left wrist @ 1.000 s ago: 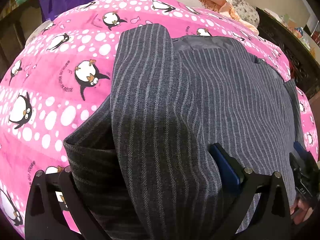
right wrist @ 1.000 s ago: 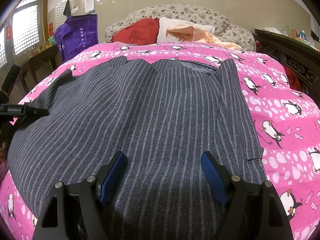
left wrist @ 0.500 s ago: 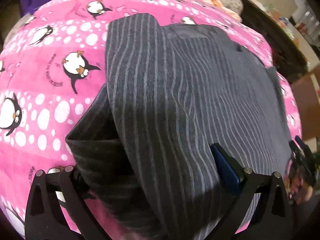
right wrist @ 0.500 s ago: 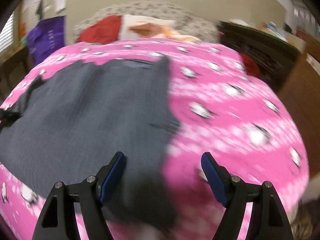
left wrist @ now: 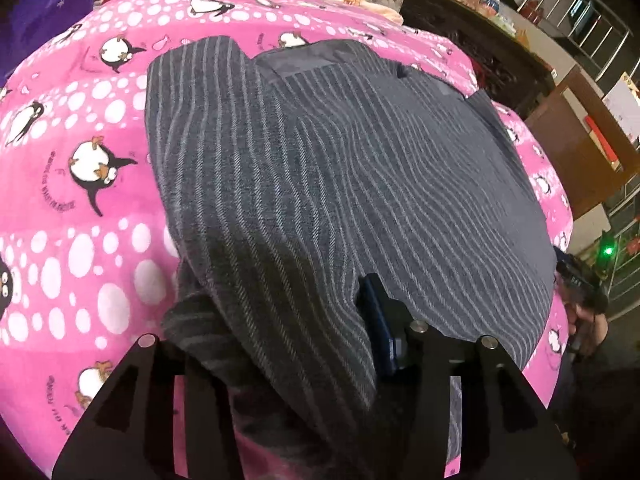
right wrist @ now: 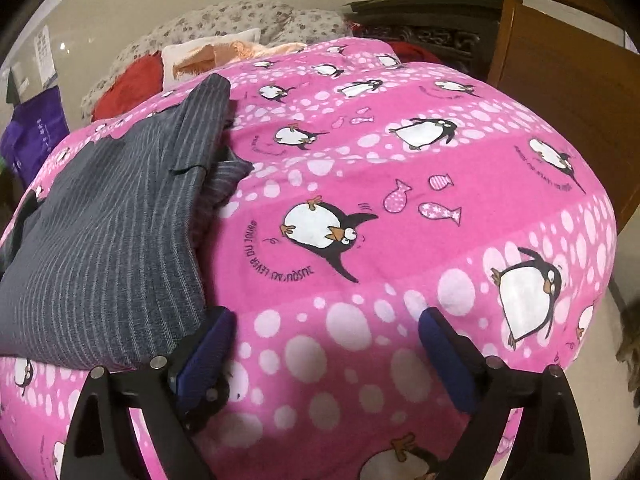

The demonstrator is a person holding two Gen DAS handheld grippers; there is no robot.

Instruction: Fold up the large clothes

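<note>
A large grey pinstriped garment lies spread on a bed with a pink penguin blanket. My left gripper is shut on the garment's near left edge, which bunches between its fingers, the left finger hidden by cloth. In the right wrist view the garment lies at the left, its right side folded over. My right gripper is open and empty over bare pink blanket, its left pad beside the garment's near right corner. The right gripper also shows at the left wrist view's far right edge.
Pillows and a peach cloth lie at the head of the bed. A purple bag stands at the far left. Dark carved wooden furniture and a brown wooden panel stand to the right of the bed.
My right gripper swung right, off the garment, to over bare blanket beside its right edge. My left gripper closed on the garment's left edge and bunched it.
</note>
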